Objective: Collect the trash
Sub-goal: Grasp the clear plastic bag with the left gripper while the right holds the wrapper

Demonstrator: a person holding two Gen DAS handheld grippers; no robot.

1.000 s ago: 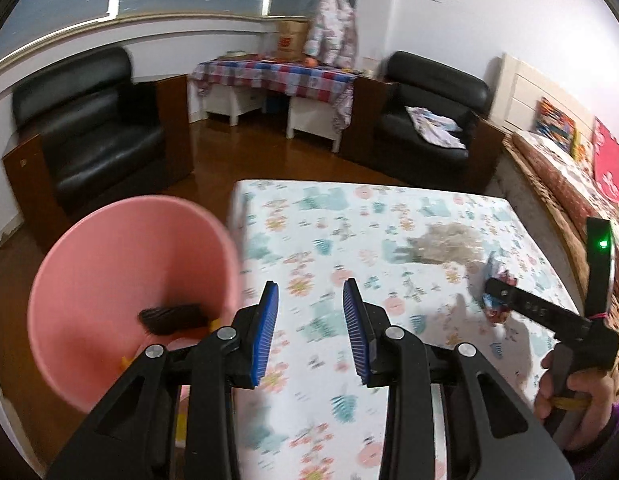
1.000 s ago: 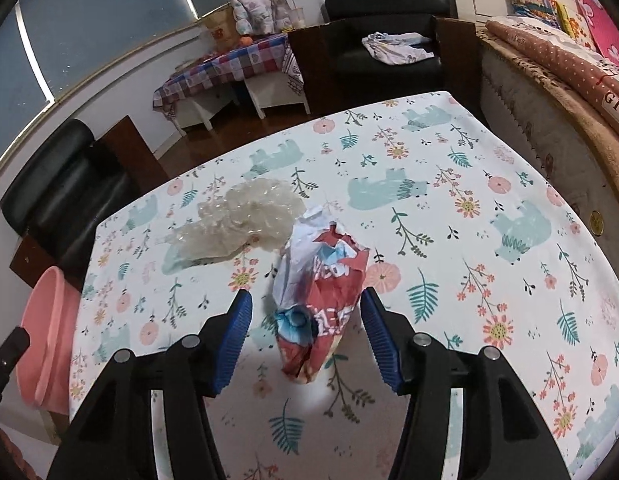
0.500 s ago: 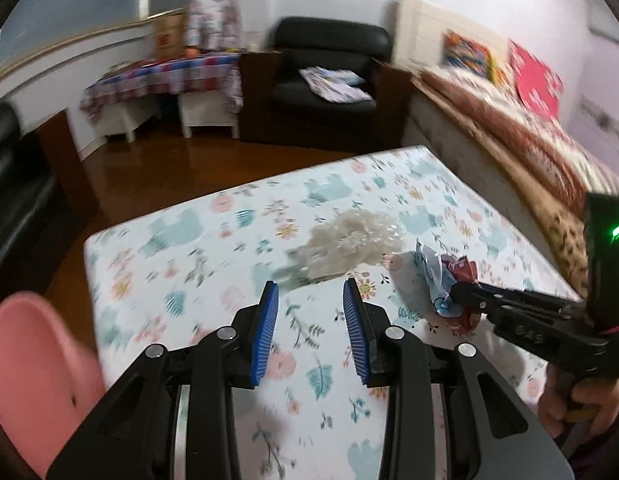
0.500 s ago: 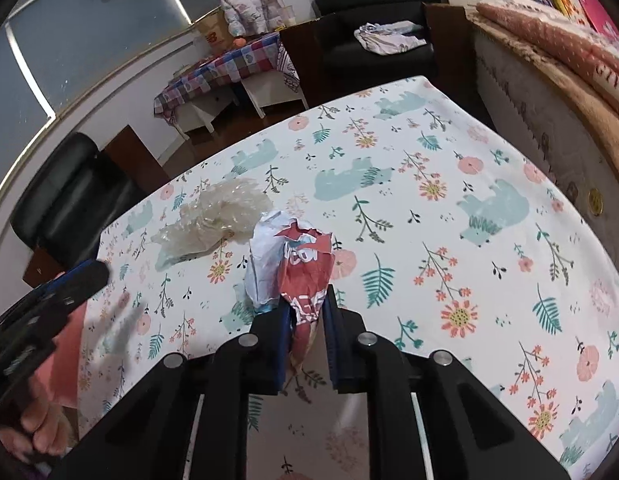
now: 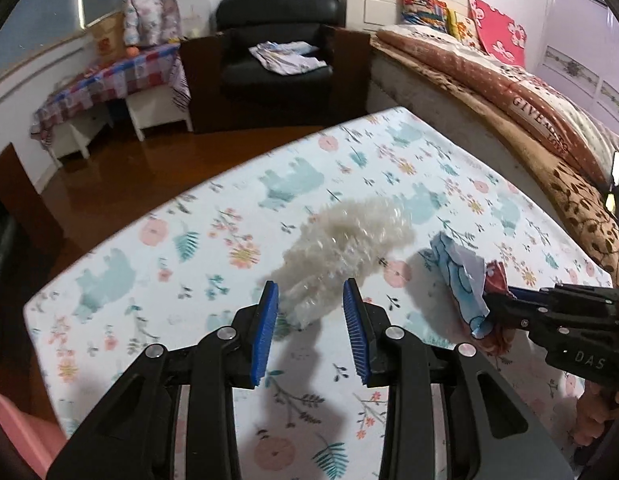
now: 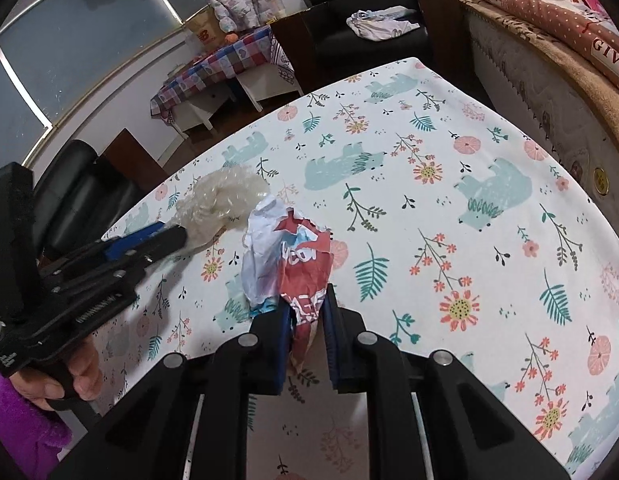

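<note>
Hidden: your left hand (image 6: 75, 376) shows only as fingers under the tool; a pink bin (image 5: 17, 424) is cut off at the corner.
Right gripper (image 6: 307, 312): it has just closed; you now pinch the crumpled red wrapper (image 6: 305, 264) on the table.
Left gripper (image 5: 309, 300): jaws apart, either side of the near tip of the clear plastic wad (image 5: 345, 248), whether touching is unclear.
Surface: floral tablecloth (image 6: 489, 220).
Room: black armchair (image 5: 277, 40), bed (image 5: 529, 96) alongside.

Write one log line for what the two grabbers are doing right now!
right gripper: shut on red wrapper | left gripper: open, at clear plastic wad | surface: floral tablecloth
</note>
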